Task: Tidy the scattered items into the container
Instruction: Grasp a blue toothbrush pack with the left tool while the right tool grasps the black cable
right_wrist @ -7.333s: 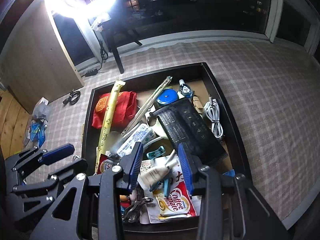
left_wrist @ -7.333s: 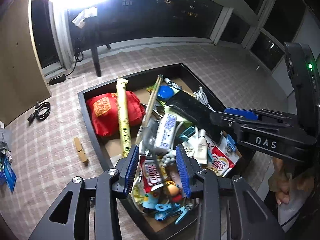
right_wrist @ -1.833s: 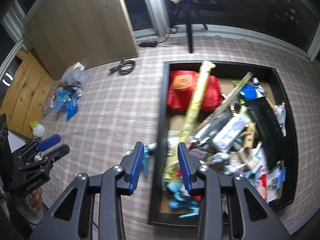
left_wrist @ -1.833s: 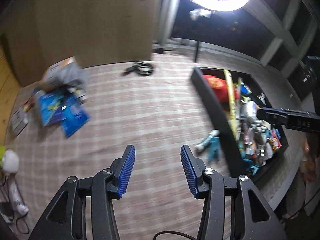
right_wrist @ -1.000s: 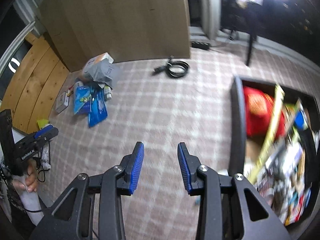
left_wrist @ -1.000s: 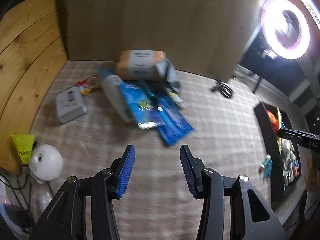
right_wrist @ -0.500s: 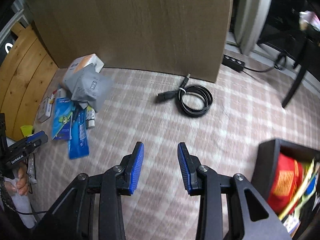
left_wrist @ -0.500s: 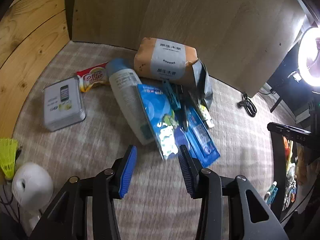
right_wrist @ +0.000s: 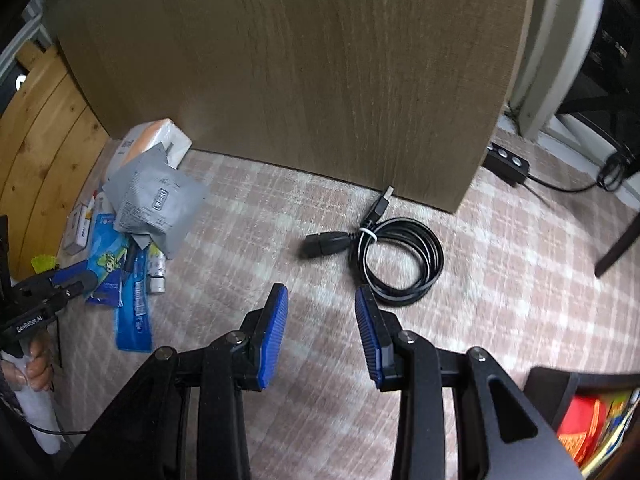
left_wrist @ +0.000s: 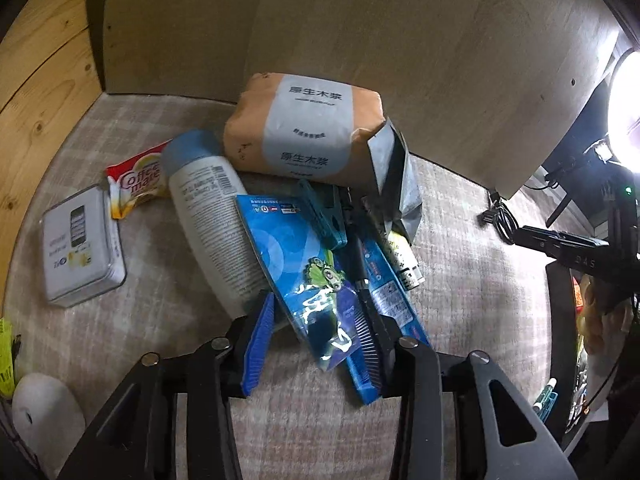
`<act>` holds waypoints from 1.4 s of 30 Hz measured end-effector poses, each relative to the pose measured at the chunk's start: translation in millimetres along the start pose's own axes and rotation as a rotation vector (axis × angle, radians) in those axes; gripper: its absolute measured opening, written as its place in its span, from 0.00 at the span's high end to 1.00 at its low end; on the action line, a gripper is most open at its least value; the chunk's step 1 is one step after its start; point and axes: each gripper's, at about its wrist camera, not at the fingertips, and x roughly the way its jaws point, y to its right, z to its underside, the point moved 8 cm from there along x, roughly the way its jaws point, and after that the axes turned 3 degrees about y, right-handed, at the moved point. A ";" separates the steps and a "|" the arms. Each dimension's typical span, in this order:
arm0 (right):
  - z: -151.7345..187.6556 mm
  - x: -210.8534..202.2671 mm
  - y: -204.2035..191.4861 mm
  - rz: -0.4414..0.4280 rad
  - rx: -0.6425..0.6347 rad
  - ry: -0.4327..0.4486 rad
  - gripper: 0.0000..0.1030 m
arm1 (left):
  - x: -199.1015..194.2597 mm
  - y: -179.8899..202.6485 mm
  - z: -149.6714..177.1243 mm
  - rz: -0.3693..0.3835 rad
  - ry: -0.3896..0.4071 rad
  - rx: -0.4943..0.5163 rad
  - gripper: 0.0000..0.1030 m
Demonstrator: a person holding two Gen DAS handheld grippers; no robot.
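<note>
A heap of loose items lies on the checked rug by a wooden panel. My left gripper is open, its jaws either side of the near end of a blue cartoon packet. Beside the packet are a white bottle, a blue toothbrush pack, a teal clip, a tissue pack, a grey pouch, a Coffee-mate sachet and a small tin box. My right gripper is open and empty, above the rug just before a coiled black cable. The black container's corner shows at lower right.
A wooden panel stands behind the heap and the cable. A power strip and a dark table leg are at the right. A white round object and a yellow shuttlecock lie at the far left.
Both grippers have left the container and swung left. The left one has closed in on the heap until the blue packet lies between its jaws. The right one has neared the coiled cable.
</note>
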 end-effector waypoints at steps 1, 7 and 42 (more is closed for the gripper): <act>-1.5 3.2 0.4 0.007 -0.012 -0.002 0.67 | 0.9 1.0 -1.2 0.000 0.001 0.002 0.68; -8.6 19.5 5.1 0.019 -0.025 -0.016 0.67 | 5.6 3.0 -5.6 0.003 -0.002 0.015 0.74; 42.3 -35.5 -3.0 -0.066 0.133 0.056 0.92 | -55.3 5.9 10.1 0.067 0.085 -0.079 0.92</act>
